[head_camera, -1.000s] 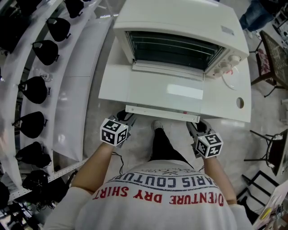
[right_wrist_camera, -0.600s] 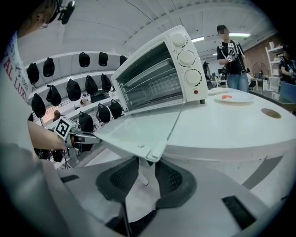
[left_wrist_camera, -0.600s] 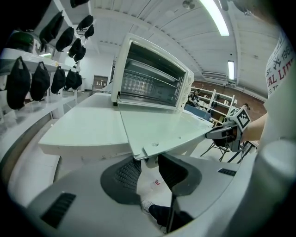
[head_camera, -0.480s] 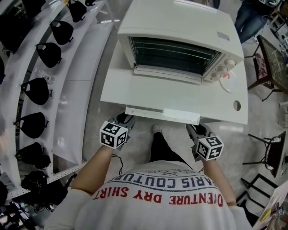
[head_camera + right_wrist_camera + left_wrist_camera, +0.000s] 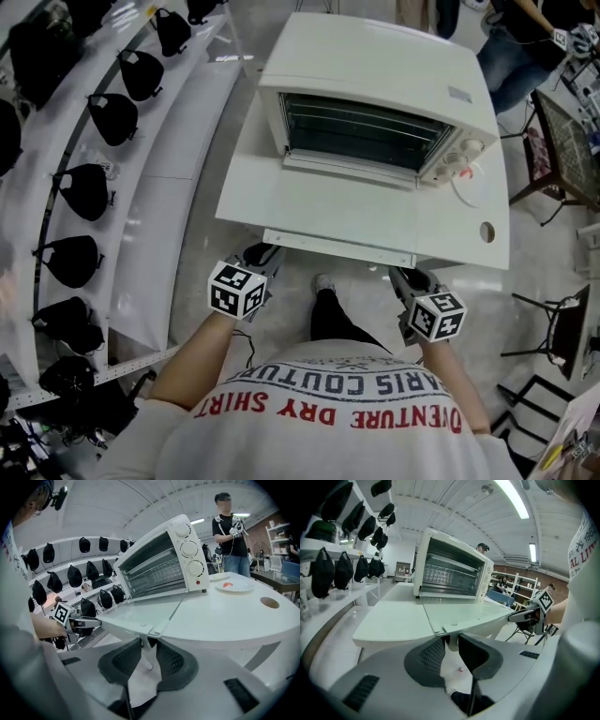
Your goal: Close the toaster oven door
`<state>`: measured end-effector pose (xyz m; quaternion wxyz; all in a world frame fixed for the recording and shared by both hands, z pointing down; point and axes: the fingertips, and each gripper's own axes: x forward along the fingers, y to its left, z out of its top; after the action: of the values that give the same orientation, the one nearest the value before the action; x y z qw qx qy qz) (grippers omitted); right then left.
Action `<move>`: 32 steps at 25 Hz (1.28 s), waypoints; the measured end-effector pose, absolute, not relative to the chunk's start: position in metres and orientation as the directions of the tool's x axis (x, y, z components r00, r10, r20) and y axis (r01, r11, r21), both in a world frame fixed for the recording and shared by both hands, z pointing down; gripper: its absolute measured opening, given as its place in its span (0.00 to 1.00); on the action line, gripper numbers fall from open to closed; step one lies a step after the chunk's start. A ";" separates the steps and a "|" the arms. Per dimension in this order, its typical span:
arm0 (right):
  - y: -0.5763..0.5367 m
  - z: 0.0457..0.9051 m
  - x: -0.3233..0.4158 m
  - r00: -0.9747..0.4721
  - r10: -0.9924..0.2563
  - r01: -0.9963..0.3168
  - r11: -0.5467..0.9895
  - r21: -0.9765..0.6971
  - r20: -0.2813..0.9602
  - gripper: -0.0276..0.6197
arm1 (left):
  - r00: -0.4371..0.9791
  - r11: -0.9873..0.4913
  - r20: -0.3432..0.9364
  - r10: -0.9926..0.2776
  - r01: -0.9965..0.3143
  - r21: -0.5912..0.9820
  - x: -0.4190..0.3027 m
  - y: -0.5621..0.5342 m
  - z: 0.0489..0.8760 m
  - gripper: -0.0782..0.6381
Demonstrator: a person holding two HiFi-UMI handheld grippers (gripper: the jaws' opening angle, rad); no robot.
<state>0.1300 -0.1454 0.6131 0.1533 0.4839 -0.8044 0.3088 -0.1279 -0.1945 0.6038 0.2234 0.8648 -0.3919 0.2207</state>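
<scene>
The white toaster oven [image 5: 375, 94] stands on a white table [image 5: 487, 197], and its glass door [image 5: 328, 202] lies folded down toward me. The door handle [image 5: 337, 247] runs along the door's front edge. My left gripper [image 5: 262, 255] is at the handle's left end and my right gripper [image 5: 412, 278] at its right end. In the left gripper view the jaws [image 5: 451, 644] have just been closing and the pads hold a white handle post. In the right gripper view the jaws [image 5: 148, 651] have likewise been closing onto the post at their end. The door's front edge sits slightly lifted.
Curved white shelves with several black caps [image 5: 84, 187] run along the left. A small plate [image 5: 234, 585] and a round hole [image 5: 487, 232] are on the table's right side. Chairs [image 5: 562, 122] stand at the right, and a person [image 5: 232, 531] stands behind the table.
Both grippers have risen a little at the handle's ends, and the door's front edge has come up slightly with them. Both pairs of jaws have narrowed.
</scene>
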 end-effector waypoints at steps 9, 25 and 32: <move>-0.146 0.591 0.130 -0.499 -0.700 -0.863 0.343 -0.372 0.512 0.20 | 0.589 -0.576 0.530 -0.610 -0.789 0.215 -0.130 -0.196 0.582 0.25; -0.156 0.534 0.132 -0.511 -0.759 -0.843 0.351 -0.408 0.403 0.21 | 0.613 -0.569 0.450 -0.650 -0.784 0.246 -0.127 -0.209 0.524 0.25; -0.165 0.512 0.133 -0.506 -0.769 -0.845 0.352 -0.403 0.391 0.21 | 0.613 -0.558 0.432 -0.661 -0.787 0.263 -0.126 -0.218 0.503 0.25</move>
<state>0.1332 -0.1649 0.5122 0.0670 0.4924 -0.8193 0.2860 -0.1255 -0.2180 0.5027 0.2197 0.8708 -0.4158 0.1433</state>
